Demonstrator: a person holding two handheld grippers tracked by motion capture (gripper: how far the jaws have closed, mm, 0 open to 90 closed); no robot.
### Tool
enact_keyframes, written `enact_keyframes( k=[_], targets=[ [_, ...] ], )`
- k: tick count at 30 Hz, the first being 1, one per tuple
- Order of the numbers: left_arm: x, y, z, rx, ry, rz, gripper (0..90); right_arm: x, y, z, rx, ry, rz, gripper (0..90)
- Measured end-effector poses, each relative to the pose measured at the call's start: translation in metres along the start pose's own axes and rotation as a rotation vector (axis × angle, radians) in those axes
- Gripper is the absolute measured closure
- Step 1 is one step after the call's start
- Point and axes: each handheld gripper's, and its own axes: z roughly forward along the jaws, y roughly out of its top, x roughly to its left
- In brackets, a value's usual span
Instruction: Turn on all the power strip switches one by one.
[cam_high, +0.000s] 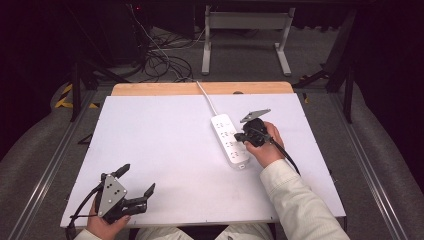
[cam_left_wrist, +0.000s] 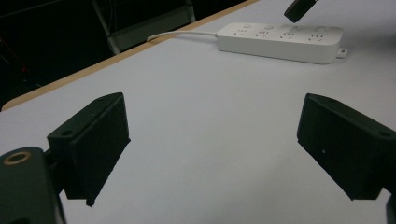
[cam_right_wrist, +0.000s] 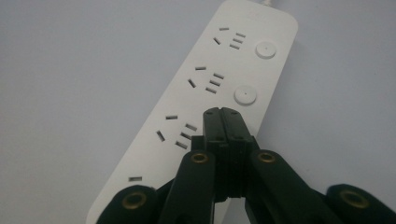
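Observation:
A white power strip (cam_high: 229, 139) with several sockets and round switch buttons lies on the white table, its cord running off the far edge. My right gripper (cam_high: 240, 136) hovers over the strip's right side, jaws shut together with nothing between them. In the right gripper view the closed tips (cam_right_wrist: 222, 112) sit over the strip (cam_right_wrist: 205, 98) just below the second round button (cam_right_wrist: 245, 95). My left gripper (cam_high: 136, 180) rests at the near left corner, jaws wide open and empty. The left gripper view looks across bare table to the strip (cam_left_wrist: 280, 41).
The white tabletop (cam_high: 165, 150) has a wooden strip (cam_high: 200, 88) along its far edge. Beyond it are a tangle of cables (cam_high: 160, 60) on the floor and a white table frame (cam_high: 245, 35). Metal rails (cam_high: 50, 165) run along both sides.

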Motion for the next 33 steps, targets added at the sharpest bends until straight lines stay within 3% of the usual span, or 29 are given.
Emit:
enact_keyframes(
  k=[33],
  targets=[
    [-0.0009, 0.0001, -0.0005, 0.0, -0.001, 0.001, 9.6, 0.0064, -0.0048, 0.0077, 0.019, -0.048, -0.016, 90.0]
  ],
)
